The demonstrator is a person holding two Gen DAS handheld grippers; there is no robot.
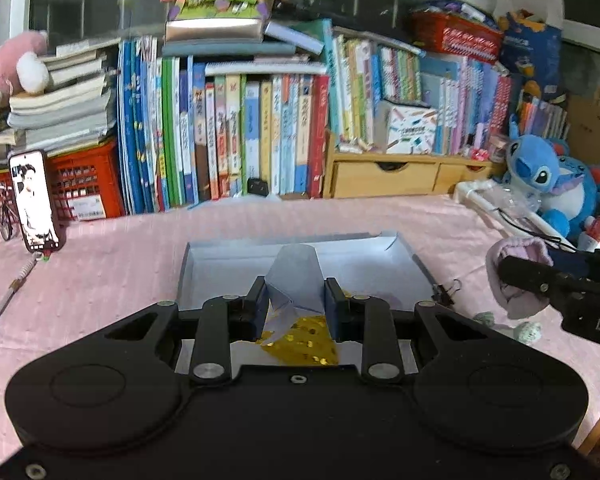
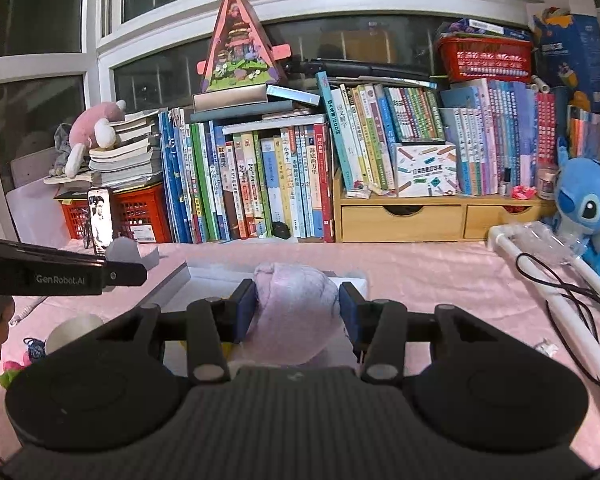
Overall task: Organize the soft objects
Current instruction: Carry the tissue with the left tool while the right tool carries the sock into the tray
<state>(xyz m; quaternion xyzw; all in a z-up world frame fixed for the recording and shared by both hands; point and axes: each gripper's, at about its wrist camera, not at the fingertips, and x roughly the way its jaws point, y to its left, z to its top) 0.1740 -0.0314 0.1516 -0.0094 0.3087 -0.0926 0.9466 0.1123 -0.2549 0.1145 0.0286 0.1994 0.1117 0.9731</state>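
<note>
In the left wrist view my left gripper (image 1: 296,286) is shut on a folded grey-blue cloth (image 1: 294,268), held up over a shallow white box (image 1: 228,256) on the pink tablecloth. A yellow sequinned piece (image 1: 304,340) lies in the box below the fingers. At the right edge my right gripper (image 1: 516,276) carries a lilac soft item (image 1: 514,246). In the right wrist view my right gripper (image 2: 298,300) is shut on that lilac knitted item (image 2: 296,312), which bulges between the pads. My left gripper (image 2: 132,272) comes in from the left with the grey cloth (image 2: 130,250), near the box (image 2: 172,284).
Rows of books (image 2: 260,184) and a wooden drawer unit (image 2: 400,220) line the back. A blue plush (image 2: 588,208) and a white tube frame (image 2: 560,288) with a black cable lie at the right. A phone (image 1: 34,198) stands at the left. A tape roll (image 2: 74,330) is near the front left.
</note>
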